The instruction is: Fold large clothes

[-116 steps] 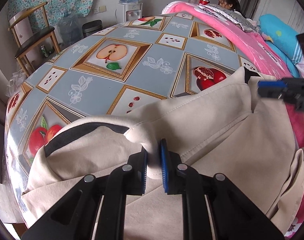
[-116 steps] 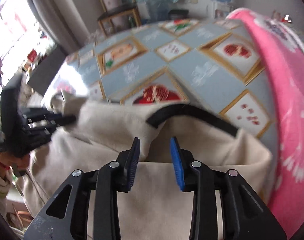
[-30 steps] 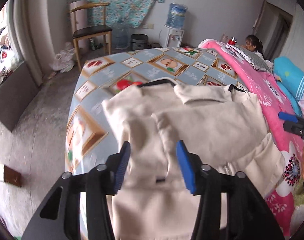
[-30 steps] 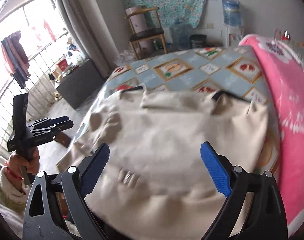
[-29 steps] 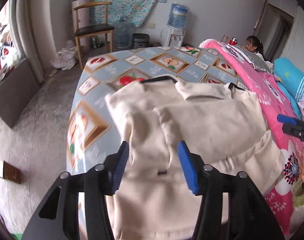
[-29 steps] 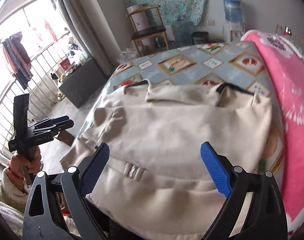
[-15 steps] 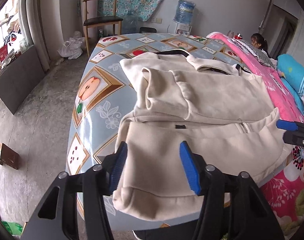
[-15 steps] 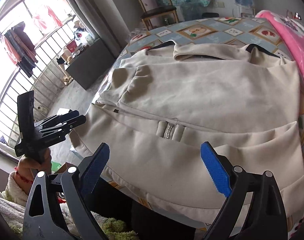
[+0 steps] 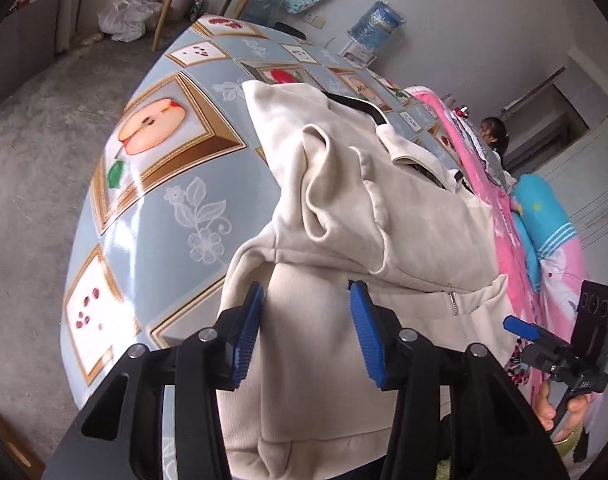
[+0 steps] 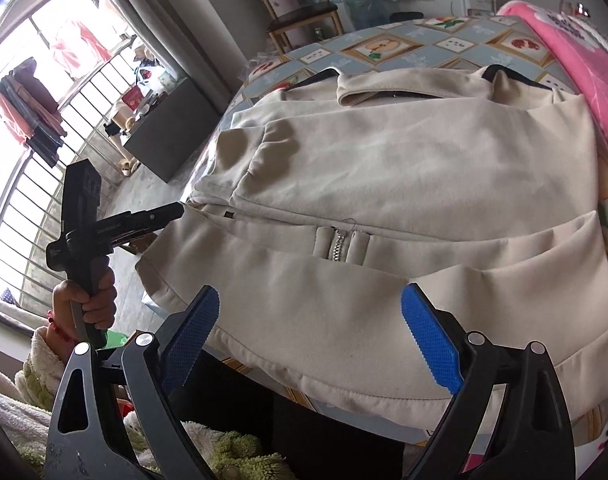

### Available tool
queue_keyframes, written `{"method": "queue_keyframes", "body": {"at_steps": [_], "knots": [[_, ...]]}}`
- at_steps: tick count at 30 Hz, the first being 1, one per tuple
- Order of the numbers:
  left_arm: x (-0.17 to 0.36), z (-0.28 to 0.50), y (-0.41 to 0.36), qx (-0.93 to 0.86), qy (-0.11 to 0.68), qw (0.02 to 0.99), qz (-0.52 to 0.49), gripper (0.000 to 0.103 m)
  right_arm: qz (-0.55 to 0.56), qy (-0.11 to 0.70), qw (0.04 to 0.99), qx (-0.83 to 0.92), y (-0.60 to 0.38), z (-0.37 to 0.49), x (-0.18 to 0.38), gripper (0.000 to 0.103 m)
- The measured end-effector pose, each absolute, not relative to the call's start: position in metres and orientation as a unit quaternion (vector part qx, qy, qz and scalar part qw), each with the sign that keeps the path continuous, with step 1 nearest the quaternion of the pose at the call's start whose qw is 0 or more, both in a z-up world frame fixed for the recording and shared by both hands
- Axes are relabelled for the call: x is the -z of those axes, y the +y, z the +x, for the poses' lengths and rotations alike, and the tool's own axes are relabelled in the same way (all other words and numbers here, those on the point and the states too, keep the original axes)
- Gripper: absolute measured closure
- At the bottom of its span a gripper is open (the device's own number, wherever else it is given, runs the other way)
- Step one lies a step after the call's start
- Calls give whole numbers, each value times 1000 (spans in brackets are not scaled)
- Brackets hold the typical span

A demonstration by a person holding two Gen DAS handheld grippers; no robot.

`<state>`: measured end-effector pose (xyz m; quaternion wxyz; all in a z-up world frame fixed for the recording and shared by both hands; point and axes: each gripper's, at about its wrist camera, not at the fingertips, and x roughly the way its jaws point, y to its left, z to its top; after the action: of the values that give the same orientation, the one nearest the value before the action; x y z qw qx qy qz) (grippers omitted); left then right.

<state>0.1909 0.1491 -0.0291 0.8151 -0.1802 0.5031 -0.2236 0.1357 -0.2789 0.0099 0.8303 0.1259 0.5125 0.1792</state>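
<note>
A cream jacket (image 10: 403,168) lay on the patterned counter (image 9: 156,184), sleeves folded in, hem overhanging. Both grippers, left (image 9: 305,332) and right (image 10: 315,340), hovered near the hem, fingers released, apparently ready for another fold.

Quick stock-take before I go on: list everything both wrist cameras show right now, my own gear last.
Jacket: one, cream, zip front, spread on the table, hem over the near edge.
Tablecloth: one, grey-blue, fruit pictures, covers the table.
Blanket: one, pink, along the table's right side.
Chair: one, wood, by the far wall.
Water bottle: one, blue, far wall.
Person: one, seated beyond the blanket.
Left gripper: jaws open, over the jacket's left part.
Right gripper: jaws wide open, above the hem.
</note>
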Motion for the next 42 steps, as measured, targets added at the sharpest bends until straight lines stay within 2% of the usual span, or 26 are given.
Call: {"method": "queue_keyframes", "body": {"at_steps": [4,8,15,18,19,22,26,31,33,35,37,42], "knots": [[36,198,149,231,518,802,-189,62,124,510,832,-180,-279,136,-13,14],[16,181,158,299,468,800,-229,63,113,503,836,-187,-282,136,-15,14],[35,177,137,257,522,799,-150,63,29,504,820,-271,-259,156,-9,20],[32,171,130,243,513,814,-123,70,-21,510,808,-295,-245,166,-1,24],[31,169,128,235,510,820,-109,76,-31,514,803,-299,-242,170,3,27],[29,166,123,211,509,831,-81,86,-48,526,791,-307,-235,180,16,35],[23,161,116,190,497,845,-51,92,-62,548,777,-304,-235,184,33,48],[18,157,103,175,485,857,-7,95,-89,550,774,-301,-236,168,33,55],[18,156,101,173,482,859,4,95,-103,548,777,-292,-236,163,33,66],[18,158,103,175,482,858,-2,95,-113,546,781,-280,-236,162,31,90],[18,159,106,180,482,857,-19,95,-131,528,797,-263,-236,162,22,100],[11,161,117,192,481,853,-62,95,-108,486,830,-253,-243,169,-7,100]]}}
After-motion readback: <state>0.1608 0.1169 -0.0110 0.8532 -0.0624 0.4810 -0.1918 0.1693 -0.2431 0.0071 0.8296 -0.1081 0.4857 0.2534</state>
